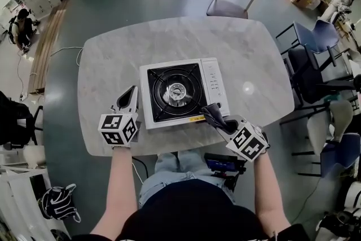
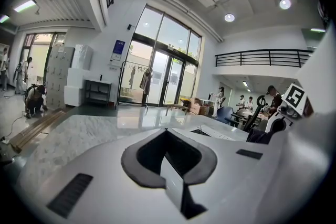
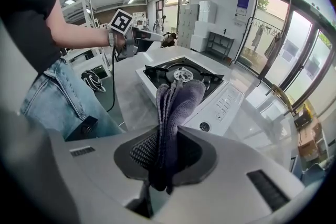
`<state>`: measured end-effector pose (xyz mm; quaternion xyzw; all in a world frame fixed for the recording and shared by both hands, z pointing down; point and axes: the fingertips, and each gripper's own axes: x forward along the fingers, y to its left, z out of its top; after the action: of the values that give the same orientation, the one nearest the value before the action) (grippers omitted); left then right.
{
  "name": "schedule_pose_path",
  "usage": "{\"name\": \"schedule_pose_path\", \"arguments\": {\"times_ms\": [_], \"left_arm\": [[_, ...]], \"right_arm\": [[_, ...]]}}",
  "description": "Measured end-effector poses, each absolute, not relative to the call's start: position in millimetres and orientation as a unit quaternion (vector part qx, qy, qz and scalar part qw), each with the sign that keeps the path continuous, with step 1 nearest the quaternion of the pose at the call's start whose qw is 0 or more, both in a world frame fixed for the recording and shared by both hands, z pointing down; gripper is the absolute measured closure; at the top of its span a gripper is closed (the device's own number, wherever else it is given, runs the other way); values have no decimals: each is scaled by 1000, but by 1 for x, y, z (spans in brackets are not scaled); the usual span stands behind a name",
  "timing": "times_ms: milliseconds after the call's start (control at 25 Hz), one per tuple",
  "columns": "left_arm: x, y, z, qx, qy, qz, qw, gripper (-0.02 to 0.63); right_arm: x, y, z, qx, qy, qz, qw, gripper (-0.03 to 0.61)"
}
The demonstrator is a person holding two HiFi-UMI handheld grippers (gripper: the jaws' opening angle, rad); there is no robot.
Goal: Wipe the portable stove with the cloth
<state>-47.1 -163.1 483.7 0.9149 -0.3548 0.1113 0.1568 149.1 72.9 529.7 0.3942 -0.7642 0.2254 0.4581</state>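
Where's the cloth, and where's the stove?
cloth [image 3: 176, 107], right gripper view, on its folded middle.
portable stove [image 1: 176, 91], head view, on the round ring at its centre.

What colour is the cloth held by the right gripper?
The cloth is dark purplish grey, clearest in the right gripper view.

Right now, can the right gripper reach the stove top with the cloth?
Probably yes: the right gripper, shut on the cloth, sits by the portable stove's near right corner, with nothing between them.

Black short-sleeved top [image 1: 192, 214], pale blue jeans [image 1: 168, 169], white left gripper [image 1: 133, 90] and right gripper [image 1: 213, 114], each with a black-and-white marker cube [image 1: 118, 128]
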Motion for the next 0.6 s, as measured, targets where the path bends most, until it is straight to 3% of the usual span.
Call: {"name": "schedule_pose_path", "arguments": {"times_ms": [600], "left_arm": [[-78, -164, 485, 904, -381, 110, 162, 606]], "right_arm": [[127, 50, 567, 374, -724, 265, 515, 512]]}}
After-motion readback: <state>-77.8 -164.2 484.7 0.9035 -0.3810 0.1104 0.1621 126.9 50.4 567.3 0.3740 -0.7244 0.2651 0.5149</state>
